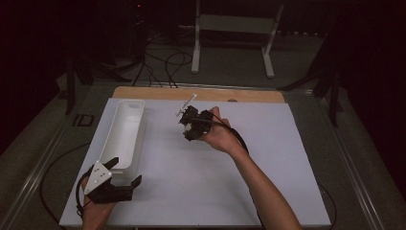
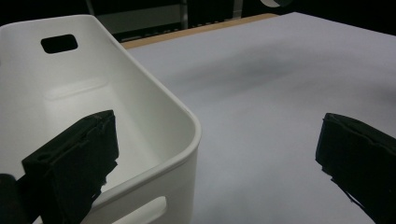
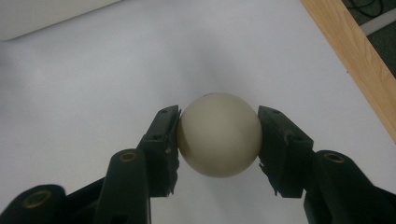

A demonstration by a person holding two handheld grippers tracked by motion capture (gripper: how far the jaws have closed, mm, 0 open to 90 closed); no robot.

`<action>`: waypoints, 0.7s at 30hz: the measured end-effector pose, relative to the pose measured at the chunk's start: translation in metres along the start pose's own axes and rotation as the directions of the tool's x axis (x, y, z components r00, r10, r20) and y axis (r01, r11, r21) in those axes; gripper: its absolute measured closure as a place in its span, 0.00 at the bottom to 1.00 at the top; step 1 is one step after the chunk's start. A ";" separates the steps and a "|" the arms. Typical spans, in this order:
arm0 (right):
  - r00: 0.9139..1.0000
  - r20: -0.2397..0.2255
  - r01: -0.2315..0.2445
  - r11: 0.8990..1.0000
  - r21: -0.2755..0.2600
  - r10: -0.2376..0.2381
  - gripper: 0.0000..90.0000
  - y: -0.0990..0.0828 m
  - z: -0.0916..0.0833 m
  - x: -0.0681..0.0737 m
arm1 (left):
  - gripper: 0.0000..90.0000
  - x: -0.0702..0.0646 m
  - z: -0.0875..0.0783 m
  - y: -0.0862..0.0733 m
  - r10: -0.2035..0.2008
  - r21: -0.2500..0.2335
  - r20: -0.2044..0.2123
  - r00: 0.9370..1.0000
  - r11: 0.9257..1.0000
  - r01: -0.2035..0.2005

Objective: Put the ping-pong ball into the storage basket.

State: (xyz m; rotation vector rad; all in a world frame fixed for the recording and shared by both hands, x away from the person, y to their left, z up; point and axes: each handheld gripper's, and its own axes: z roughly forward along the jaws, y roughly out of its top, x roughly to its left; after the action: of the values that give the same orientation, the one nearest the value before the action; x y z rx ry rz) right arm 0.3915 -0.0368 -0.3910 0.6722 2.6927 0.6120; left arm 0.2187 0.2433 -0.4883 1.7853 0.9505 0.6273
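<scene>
At lower left of the high view, the left gripper (image 1: 125,176) sits with jaws wide apart, straddling the near corner of the white bin (image 1: 125,125) (smooth, glossy plastic w/ rounded corners & handle slots). Just right of centre, the right gripper (image 3: 218,135) is clamped on the cream ball (image 3: 219,134), matte & round. Keep squeeze centred; probably carry it over the bin before letting go.

On table (image 1: 268,191): bin (image 1: 125,125) at left, lengthwise front to back; left gripper (image 1: 125,173) at bin's near end, one jaw inside, one outside; right gripper (image 1: 187,125) right of bin, ball (image 3: 219,134) between jaws
</scene>
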 end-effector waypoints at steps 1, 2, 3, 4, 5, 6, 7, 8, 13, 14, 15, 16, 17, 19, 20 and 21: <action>1.000 0.001 0.001 1.000 -0.001 -0.001 0.56 0.001 0.000 0.000 | 0.00 0.000 0.000 0.000 0.000 0.000 0.000 1.000 1.000 0.000; 1.000 0.001 0.002 1.000 -0.003 -0.002 0.56 0.001 -0.001 0.000 | 0.00 0.000 0.000 0.000 0.000 0.000 0.000 1.000 1.000 0.000; 1.000 -0.002 -0.002 1.000 -0.005 0.002 0.56 0.001 -0.001 0.001 | 0.00 0.000 0.000 0.000 0.000 0.000 0.000 1.000 1.000 0.000; 1.000 -0.002 -0.002 1.000 -0.006 0.002 0.56 0.002 -0.001 0.001 | 0.00 0.000 0.000 0.000 0.000 0.000 0.000 1.000 1.000 0.000; 1.000 -0.002 0.000 1.000 -0.005 0.000 0.56 0.002 -0.001 0.001 | 0.00 0.000 0.000 0.000 -0.001 0.000 0.000 1.000 1.000 0.001; 1.000 -0.002 0.004 1.000 -0.008 -0.004 0.56 0.003 -0.001 0.001 | 0.00 0.000 0.000 0.000 0.000 0.000 0.000 1.000 1.000 0.000; 1.000 -0.001 0.006 1.000 -0.008 -0.006 0.56 0.003 -0.002 0.001 | 0.00 0.000 0.000 0.000 0.001 0.001 0.000 1.000 1.000 -0.001; 1.000 -0.001 0.002 1.000 -0.009 -0.002 0.56 0.004 -0.002 0.002 | 0.00 0.000 0.000 0.000 0.000 0.001 0.000 1.000 1.000 0.000; 1.000 -0.004 0.006 1.000 -0.012 -0.006 0.56 0.006 -0.002 0.003 | 0.00 0.000 0.000 0.000 0.000 0.000 -0.001 1.000 1.000 0.000; 1.000 -0.003 0.008 1.000 -0.012 -0.008 0.56 0.007 -0.002 0.003 | 0.00 0.000 0.000 0.000 0.000 0.000 -0.001 1.000 1.000 0.000; 1.000 -0.002 0.011 1.000 -0.012 -0.011 0.56 0.007 -0.002 0.003 | 0.00 0.000 0.000 0.000 0.000 -0.001 -0.001 1.000 1.000 0.000; 1.000 -0.004 0.011 1.000 -0.013 -0.012 0.56 0.008 -0.003 0.003 | 0.00 0.000 0.000 0.000 0.001 0.000 -0.001 1.000 1.000 -0.001; 1.000 -0.004 0.010 1.000 -0.014 -0.010 0.56 0.008 -0.003 0.003 | 0.00 0.000 0.000 0.000 0.001 0.000 -0.001 1.000 1.000 -0.001; 1.000 -0.003 0.009 1.000 -0.012 -0.009 0.56 0.009 -0.003 0.004 | 0.00 0.000 0.000 0.000 -0.001 0.000 -0.001 1.000 1.000 0.001; 1.000 -0.003 0.012 1.000 -0.012 -0.012 0.56 0.009 -0.003 0.004 | 0.00 0.000 0.000 0.000 -0.002 -0.001 -0.001 1.000 1.000 0.002; 1.000 -0.004 0.014 1.000 -0.012 -0.014 0.56 0.010 -0.003 0.004 | 0.00 0.000 0.000 0.000 -0.002 -0.001 0.000 1.000 1.000 0.002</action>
State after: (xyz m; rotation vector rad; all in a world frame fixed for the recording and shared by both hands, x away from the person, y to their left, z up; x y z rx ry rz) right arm 0.3905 -0.0281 -0.3848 0.6496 2.6929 0.6260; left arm 0.2185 0.2432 -0.4884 1.7832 0.9520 0.6270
